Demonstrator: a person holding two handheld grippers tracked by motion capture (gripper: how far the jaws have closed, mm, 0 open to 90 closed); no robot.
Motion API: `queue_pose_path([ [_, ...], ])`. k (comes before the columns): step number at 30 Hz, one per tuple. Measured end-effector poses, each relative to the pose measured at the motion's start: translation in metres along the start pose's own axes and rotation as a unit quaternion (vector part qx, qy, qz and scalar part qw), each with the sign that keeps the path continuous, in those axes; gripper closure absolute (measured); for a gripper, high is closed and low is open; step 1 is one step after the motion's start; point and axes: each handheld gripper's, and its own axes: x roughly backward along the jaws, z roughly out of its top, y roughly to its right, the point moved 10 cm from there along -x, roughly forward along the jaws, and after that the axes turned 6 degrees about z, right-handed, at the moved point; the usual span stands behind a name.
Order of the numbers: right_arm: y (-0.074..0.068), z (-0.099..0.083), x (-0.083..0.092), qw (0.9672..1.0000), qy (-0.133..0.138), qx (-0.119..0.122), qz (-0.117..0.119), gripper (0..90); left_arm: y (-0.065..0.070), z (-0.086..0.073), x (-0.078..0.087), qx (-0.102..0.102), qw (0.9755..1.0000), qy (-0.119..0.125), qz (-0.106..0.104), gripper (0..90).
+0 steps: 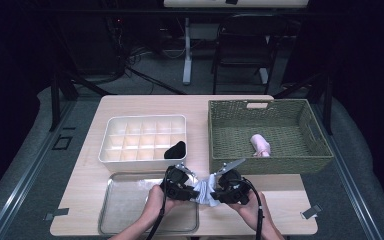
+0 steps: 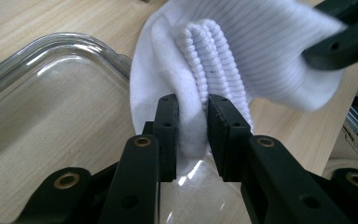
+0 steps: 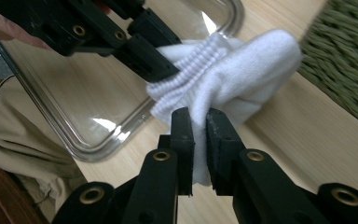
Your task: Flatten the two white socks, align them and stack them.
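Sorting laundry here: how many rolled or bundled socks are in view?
3: a white sock held between both tongs over the table, a pink one in the wicker basket, a black one in the divided white organizer. More may be hidden.

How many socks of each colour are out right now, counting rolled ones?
White sock, held between left gripper and right gripper: 1
Black rolled sock in the divider box: 1
Pink rolled sock in the wicker basket: 1
Total: 3
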Motion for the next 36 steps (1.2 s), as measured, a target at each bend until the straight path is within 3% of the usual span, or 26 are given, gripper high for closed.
queue_pose_path([
  [8,-0.011,0.005,-0.018,0.9997,0.000,0.020,0.010,82.4,-0.003,-0.001,-0.001,0.006,1.0000,-0.002,-0.005,73.4],
  [10,-0.010,0.004,-0.019,0.9996,-0.010,0.025,0.010,82.3,-0.004,-0.001,0.000,0.007,1.0000,-0.004,-0.006,72.0],
  [14,-0.010,0.005,-0.022,0.9996,-0.008,0.024,0.009,81.6,-0.008,0.005,0.011,0.018,0.9997,0.008,-0.012,56.0],
  [18,-0.010,0.006,-0.024,0.9996,-0.005,0.027,0.010,81.1,-0.015,0.014,0.024,0.033,0.9988,0.036,-0.005,48.9],
  [21,-0.012,0.006,-0.027,0.9995,-0.008,0.028,0.011,79.8,-0.014,0.017,0.024,0.036,0.9984,0.042,-0.007,42.7],
  [28,-0.015,0.007,-0.031,0.9995,-0.008,0.028,0.015,76.4,-0.009,0.019,0.011,0.034,0.9988,0.035,-0.004,39.4],
  [32,-0.017,0.005,-0.031,0.9994,-0.008,0.026,0.022,68.3,-0.011,0.017,0.007,0.033,0.9991,0.027,0.009,42.0],
  [33,-0.018,0.005,-0.030,0.9992,-0.011,0.027,0.026,66.7,-0.011,0.015,0.007,0.033,0.9992,0.024,0.004,42.9],
  [36,-0.017,0.006,-0.021,0.9991,0.003,0.019,0.039,62.3,-0.015,0.012,0.005,0.033,0.9993,0.016,0.008,43.6],
])
